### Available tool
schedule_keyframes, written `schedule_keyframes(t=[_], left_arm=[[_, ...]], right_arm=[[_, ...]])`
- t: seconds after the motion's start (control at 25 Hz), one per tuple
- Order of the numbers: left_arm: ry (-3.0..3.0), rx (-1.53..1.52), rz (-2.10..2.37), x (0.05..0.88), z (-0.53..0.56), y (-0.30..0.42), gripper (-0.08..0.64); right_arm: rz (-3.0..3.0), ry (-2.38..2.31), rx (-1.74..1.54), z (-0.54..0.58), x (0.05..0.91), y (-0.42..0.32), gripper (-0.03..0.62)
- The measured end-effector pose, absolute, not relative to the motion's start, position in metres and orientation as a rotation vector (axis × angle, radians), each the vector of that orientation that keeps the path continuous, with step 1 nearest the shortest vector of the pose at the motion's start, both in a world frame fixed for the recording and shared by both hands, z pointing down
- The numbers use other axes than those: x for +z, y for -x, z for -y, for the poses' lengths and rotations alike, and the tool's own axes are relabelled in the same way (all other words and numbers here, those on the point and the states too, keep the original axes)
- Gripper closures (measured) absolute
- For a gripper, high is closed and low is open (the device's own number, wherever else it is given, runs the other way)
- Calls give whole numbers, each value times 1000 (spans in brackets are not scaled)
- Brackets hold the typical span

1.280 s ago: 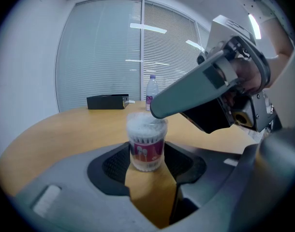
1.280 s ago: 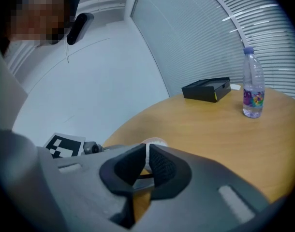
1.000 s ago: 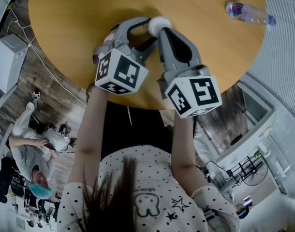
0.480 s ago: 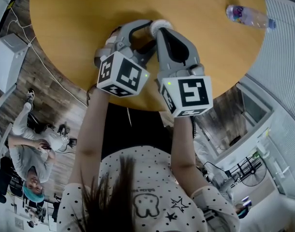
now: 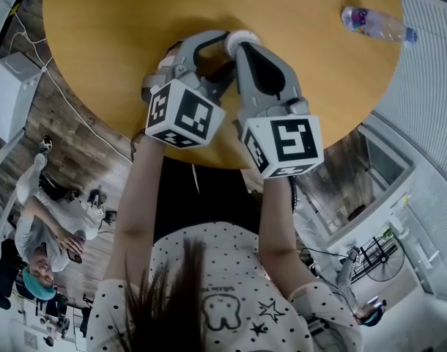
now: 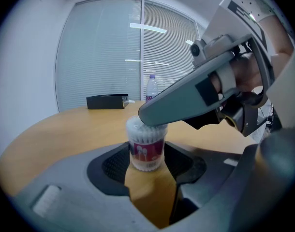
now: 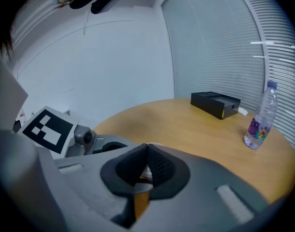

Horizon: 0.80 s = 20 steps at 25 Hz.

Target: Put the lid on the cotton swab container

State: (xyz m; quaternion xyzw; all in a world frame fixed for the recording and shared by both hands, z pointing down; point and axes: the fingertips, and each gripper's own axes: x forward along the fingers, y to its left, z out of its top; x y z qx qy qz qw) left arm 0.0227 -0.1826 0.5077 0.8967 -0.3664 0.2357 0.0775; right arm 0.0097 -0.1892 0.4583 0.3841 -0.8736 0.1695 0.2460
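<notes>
The cotton swab container point(image 6: 146, 151) is a small clear tub with a red label, packed with white swabs. It stands upright on the round wooden table point(image 5: 121, 28). My left gripper point(image 6: 147, 164) has its pads against the tub's two sides and holds it. In the head view only the tub's white top point(image 5: 238, 37) shows, between the two gripper tips. My right gripper point(image 7: 146, 149) is shut, and its tip point(image 6: 148, 120) rests on the tub's top. A thin pale piece, apparently the clear lid point(image 7: 144, 174), is pinched between its pads.
A water bottle with a purple label point(image 5: 374, 20) lies at the table's far right; it also shows in the right gripper view point(image 7: 259, 117). A black box point(image 6: 107, 101) sits at the far edge. The near table rim point(image 5: 209, 156) runs under both gripper cubes. A person point(image 5: 40, 248) is on the floor at left.
The right gripper has shifted slightly left and settled over the container's top. The left gripper and the container have stayed put.
</notes>
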Motion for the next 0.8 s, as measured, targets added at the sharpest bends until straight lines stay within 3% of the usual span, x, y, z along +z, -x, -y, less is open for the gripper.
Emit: schedule_keyframes(t=[0.8], left_arm=[[-2686, 705, 1094, 506, 182, -24, 327]], right_arm=[[2408, -1078, 442, 187, 457, -12, 588]])
